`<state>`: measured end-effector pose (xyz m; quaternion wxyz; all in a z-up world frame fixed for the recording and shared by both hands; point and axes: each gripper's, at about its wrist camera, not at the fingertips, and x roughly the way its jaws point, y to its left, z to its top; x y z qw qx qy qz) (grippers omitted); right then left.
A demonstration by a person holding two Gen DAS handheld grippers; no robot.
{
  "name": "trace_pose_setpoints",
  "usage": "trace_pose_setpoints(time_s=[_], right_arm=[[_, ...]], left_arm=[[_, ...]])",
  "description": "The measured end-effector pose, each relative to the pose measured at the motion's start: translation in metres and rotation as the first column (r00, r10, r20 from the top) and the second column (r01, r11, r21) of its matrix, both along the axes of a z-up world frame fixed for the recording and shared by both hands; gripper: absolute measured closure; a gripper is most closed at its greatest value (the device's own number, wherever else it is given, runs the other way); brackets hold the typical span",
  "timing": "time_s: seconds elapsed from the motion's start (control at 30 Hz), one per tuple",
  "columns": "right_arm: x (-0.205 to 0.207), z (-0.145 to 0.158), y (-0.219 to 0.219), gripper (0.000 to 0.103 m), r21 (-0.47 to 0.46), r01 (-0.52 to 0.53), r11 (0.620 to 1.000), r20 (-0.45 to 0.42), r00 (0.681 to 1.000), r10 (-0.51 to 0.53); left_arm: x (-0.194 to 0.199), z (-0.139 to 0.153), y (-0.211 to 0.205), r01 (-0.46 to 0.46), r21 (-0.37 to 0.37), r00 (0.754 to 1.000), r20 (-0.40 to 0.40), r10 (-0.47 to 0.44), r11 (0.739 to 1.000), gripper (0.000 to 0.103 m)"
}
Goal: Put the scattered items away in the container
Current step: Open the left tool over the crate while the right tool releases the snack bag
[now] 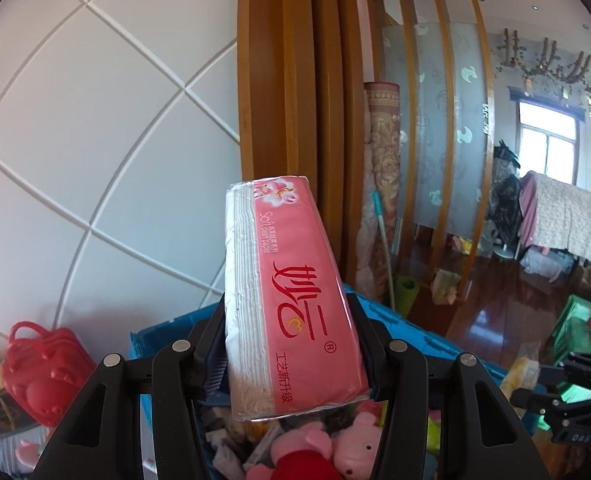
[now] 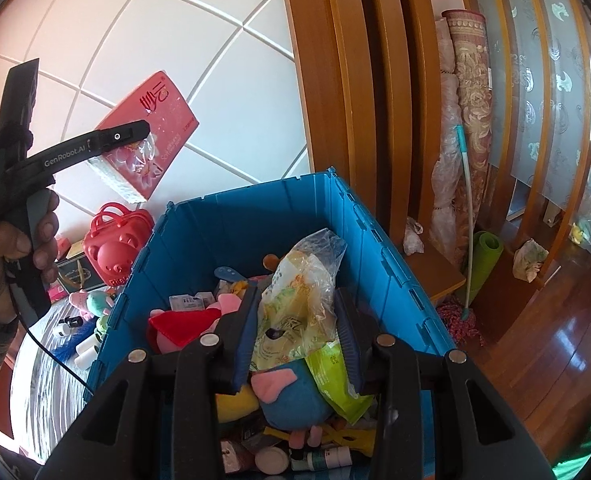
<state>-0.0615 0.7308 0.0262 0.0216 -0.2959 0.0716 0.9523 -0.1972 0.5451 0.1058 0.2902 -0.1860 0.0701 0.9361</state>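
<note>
Only the right wrist view shows a hand at left lifting the left gripper, clenched on a pink tissue pack, above and left of the blue crate. The right gripper grasps a clear snack bag over the crate's plush toys and bottles.

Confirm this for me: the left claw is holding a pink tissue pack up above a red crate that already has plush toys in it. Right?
Not quite: the crate is blue, not red; the right wrist view shows its blue walls clearly. The rest holds: the left claw grips the pink tissue pack above it, and plush toys lie inside.
</note>
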Motion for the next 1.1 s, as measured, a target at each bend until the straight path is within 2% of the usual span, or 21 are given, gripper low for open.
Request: trace_pose_setpoints(time_s=[0.17, 0.33, 0.37, 0.4, 0.43, 0.47, 0.5, 0.53, 0.8, 1.1], right_arm=[[-0.018, 0.009, 0.004, 0.066, 0.012, -0.013, 1.000, -0.022, 1.000, 0.014], [-0.063, 0.023, 0.009, 0.066, -0.023, -0.042, 0.999, -0.039, 0.998, 0.041], [-0.072, 0.027, 0.007, 0.066, -0.015, -0.051, 0.999, -0.049, 0.998, 0.050], [-0.081, 0.031, 0.006, 0.063, -0.003, -0.055, 0.998, -0.060, 0.997, 0.055], [-0.089, 0.035, 0.003, 0.046, 0.017, -0.057, 0.998, -0.066, 0.996, 0.058], [-0.096, 0.038, 0.000, 0.033, 0.043, -0.054, 0.998, -0.068, 0.996, 0.057], [-0.101, 0.040, -0.002, 0.007, 0.058, -0.049, 0.997, -0.076, 0.996, 0.053], [-0.102, 0.043, -0.004, 0.000, 0.059, -0.049, 0.997, -0.095, 0.994, 0.054], [-0.102, 0.035, -0.018, 0.000, 0.041, -0.090, 0.995, -0.086, 0.992, 0.093], [-0.089, 0.037, -0.045, 0.000, 0.040, -0.125, 0.991, -0.098, 0.987, 0.129]], left_arm=[[-0.008, 0.000, 0.000, -0.025, -0.001, 1.000, -0.002, 0.025, 1.000, 0.051], [-0.020, 0.005, -0.005, -0.061, 0.008, 0.998, -0.019, 0.061, 0.998, 0.049], [-0.023, 0.007, -0.007, -0.060, 0.021, 0.998, -0.019, 0.061, 0.998, 0.042], [-0.027, 0.011, -0.009, -0.059, 0.030, 0.998, -0.017, 0.059, 0.998, 0.018], [-0.030, 0.013, -0.011, -0.067, 0.035, 0.997, -0.021, 0.068, 0.997, 0.004], [-0.032, 0.016, -0.013, -0.084, 0.039, 0.996, -0.033, 0.085, 0.996, 0.002], [-0.033, 0.018, -0.016, -0.095, 0.041, 0.994, -0.042, 0.096, 0.995, 0.001], [-0.034, 0.019, -0.020, -0.102, 0.043, 0.993, -0.047, 0.104, 0.994, 0.001], [-0.032, 0.012, -0.067, -0.187, 0.038, 0.982, -0.033, 0.188, 0.982, 0.001], [-0.002, 0.004, -0.117, -0.253, 0.025, 0.966, -0.039, 0.254, 0.967, 0.001]])
